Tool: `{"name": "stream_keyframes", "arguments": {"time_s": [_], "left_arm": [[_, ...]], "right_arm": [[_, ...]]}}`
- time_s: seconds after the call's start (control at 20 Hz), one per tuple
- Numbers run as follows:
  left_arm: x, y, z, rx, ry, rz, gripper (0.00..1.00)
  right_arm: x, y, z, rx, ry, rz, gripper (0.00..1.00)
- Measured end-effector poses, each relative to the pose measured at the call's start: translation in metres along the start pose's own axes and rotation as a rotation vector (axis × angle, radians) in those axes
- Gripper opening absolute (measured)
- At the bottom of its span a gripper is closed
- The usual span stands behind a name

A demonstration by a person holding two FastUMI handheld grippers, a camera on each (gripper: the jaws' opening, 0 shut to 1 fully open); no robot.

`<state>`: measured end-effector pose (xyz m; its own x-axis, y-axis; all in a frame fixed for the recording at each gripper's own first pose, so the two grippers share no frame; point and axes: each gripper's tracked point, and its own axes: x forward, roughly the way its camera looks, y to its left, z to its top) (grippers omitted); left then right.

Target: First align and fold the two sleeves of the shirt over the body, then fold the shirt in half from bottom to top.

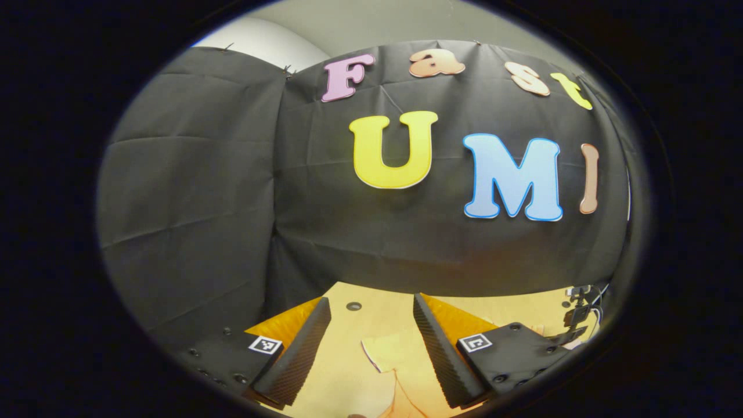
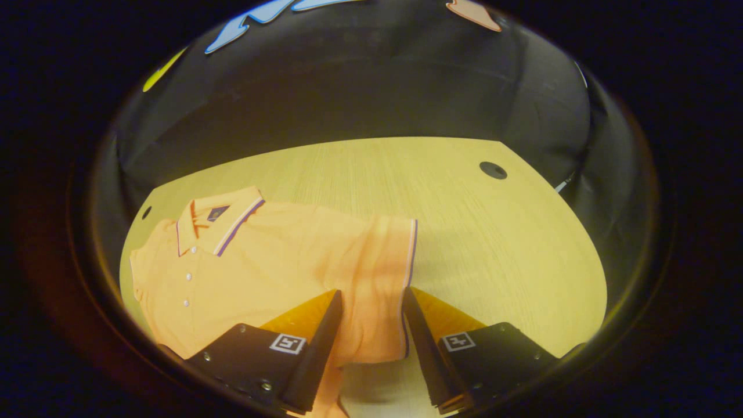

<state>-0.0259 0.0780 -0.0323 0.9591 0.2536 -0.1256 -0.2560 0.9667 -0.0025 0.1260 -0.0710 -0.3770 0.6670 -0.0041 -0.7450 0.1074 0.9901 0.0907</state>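
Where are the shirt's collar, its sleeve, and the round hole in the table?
collar [image 2: 223, 223], right gripper view, on its striped flap.
sleeve [image 2: 380, 273], right gripper view, mid-cloth near the striped cuff.
round hole [image 2: 493, 170], right gripper view, the dark centre in the table top.

A pale wooden table with round dark holes stands before black cloth; what may be a small stand sits at its edge.

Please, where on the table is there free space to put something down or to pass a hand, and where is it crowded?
In the right gripper view, bare table lies between the shirt sleeve's striped hem, the far edge and the round hole. The collar side is crowded: the shirt nearly reaches the table's edge. The right gripper, jaws open, hovers at the sleeve.
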Motion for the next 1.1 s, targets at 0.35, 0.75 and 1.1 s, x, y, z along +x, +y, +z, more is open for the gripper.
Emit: {"name": "stream_keyframes", "arguments": {"time_s": [0.35, 0.75, 1.1], "left_arm": [[-0.006, 0.009, -0.001, 0.0, 0.004, 0.015, 0.95], [-0.012, 0.021, 0.002, 0.011, -0.007, 0.029, 0.93], [-0.014, 0.033, 0.002, 0.013, -0.006, 0.038, 0.93]], "right_arm": [[-0.001, 0.015, 0.005, 0.061, 0.065, 0.054, 0.04], [-0.012, 0.053, 0.031, -0.097, 0.01, 0.015, 0.03], [-0.03, 0.121, 0.024, -0.267, -0.019, 0.117, 0.03]]}}
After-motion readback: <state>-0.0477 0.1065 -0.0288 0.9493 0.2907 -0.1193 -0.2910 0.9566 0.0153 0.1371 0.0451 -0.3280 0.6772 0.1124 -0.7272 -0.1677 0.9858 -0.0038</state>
